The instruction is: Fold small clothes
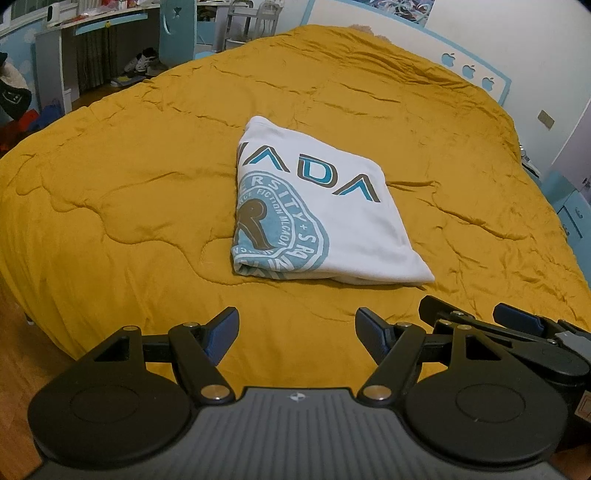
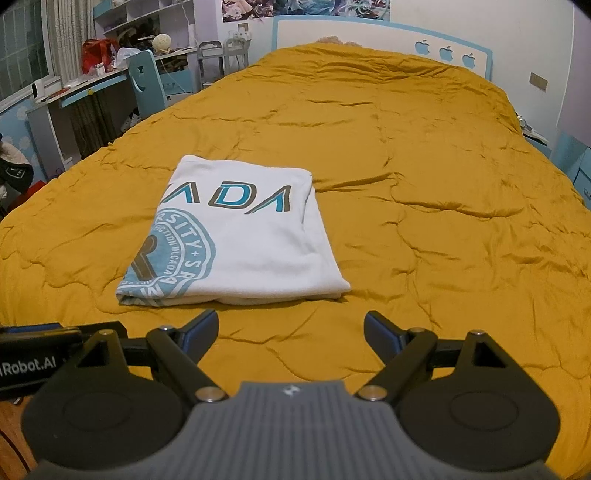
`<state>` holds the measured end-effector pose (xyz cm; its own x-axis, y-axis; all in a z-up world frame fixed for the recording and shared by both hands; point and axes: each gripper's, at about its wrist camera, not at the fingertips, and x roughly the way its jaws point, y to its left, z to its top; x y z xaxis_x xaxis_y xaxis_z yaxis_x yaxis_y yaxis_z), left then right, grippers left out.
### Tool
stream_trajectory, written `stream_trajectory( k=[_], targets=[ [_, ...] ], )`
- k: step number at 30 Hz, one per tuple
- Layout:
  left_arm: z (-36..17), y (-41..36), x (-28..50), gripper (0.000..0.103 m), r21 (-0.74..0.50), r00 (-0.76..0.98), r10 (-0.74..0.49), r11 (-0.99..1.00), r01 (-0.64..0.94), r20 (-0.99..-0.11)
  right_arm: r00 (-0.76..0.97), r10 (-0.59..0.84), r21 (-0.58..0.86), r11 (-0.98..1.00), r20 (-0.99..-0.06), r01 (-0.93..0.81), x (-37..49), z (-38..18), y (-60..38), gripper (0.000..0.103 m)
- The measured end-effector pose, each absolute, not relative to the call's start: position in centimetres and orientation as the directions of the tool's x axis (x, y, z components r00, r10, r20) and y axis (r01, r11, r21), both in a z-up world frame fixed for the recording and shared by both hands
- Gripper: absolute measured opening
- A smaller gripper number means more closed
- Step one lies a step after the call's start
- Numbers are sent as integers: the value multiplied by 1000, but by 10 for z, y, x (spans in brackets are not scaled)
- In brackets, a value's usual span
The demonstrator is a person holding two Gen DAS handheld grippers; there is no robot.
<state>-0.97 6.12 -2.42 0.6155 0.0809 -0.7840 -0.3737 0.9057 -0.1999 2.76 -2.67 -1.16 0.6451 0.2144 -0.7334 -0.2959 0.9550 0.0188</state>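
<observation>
White t-shirt (image 1: 325, 206) lies folded into a compact rectangle on the mustard quilt (image 1: 129, 192), centre of the left wrist frame; in the right wrist view the shirt (image 2: 240, 236) sits left of centre; long axis runs from the near edge away toward the headboard (image 2: 388, 33), skewed slightly in the left view (near-right corner points at lower right of frame); print faces up, the "ADA" lettering reads upright from the cameras, round teal seal wraps over the left fold; stacked fold edges show along the near side.

Left gripper (image 1: 295, 328): jaws wide apart, holding nothing, touching nothing; hangs over bare quilt just short of the shirt's near edge.

Right gripper (image 2: 290, 330): jaws equally wide, gripping nothing, clear of the fabric; also visible at lower right of the left view (image 1: 476, 314), beside the left one.
</observation>
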Motion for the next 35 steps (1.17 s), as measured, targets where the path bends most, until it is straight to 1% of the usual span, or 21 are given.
stream_trajectory(
  k=[22, 30, 35],
  targets=[
    [-23, 56, -7, 84, -165, 609, 112, 910, -380, -785, 639, 207, 22, 958, -741, -285, 30, -13, -27, 82],
    [-21, 57, -11, 84, -196, 642, 105, 904, -380, -759, 637, 211, 32, 959, -741, -281, 31, -14, -28, 82],
    [-22, 57, -7, 85, -182, 621, 109, 905, -386, -776, 636, 201, 18, 959, -745, -283, 31, -15, -28, 82]
  ],
)
